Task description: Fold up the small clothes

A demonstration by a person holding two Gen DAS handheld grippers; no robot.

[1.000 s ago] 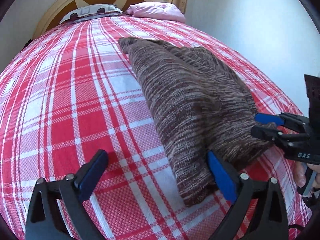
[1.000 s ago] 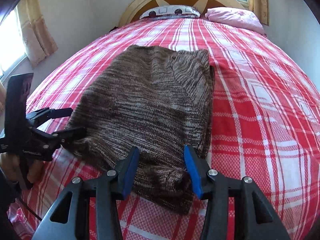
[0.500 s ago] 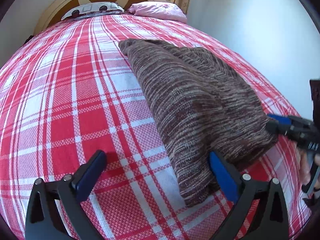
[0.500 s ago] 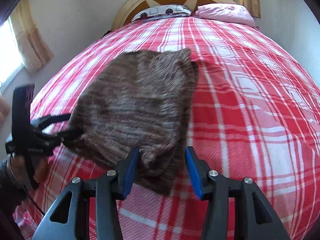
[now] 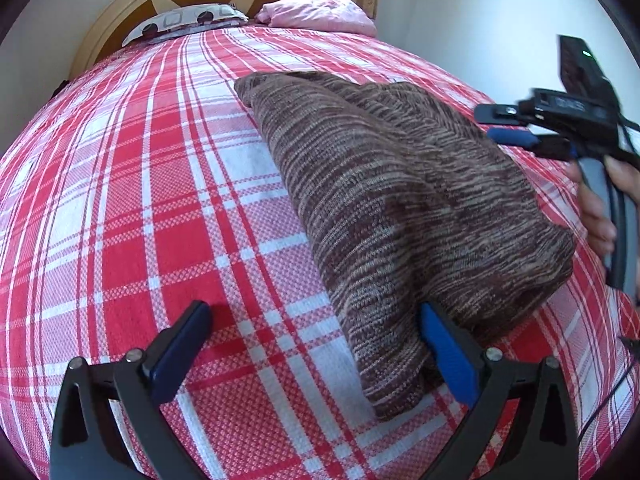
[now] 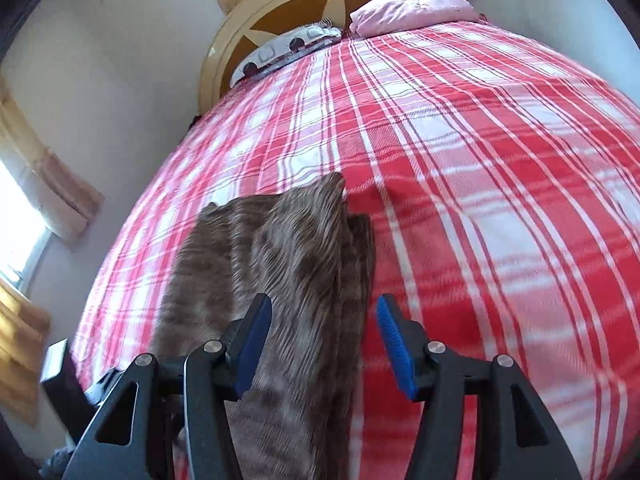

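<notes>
You held both grippers' jaws spread wide, gripping nothing: left gripper [image 5: 316, 354] beside the folded sweater [image 5: 404, 216], right gripper [image 6: 320, 344] above it.

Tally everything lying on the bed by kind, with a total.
Brown knit garment: 1
Pillows: 2, pink pillow and patterned pillow
Total: 3
</notes>
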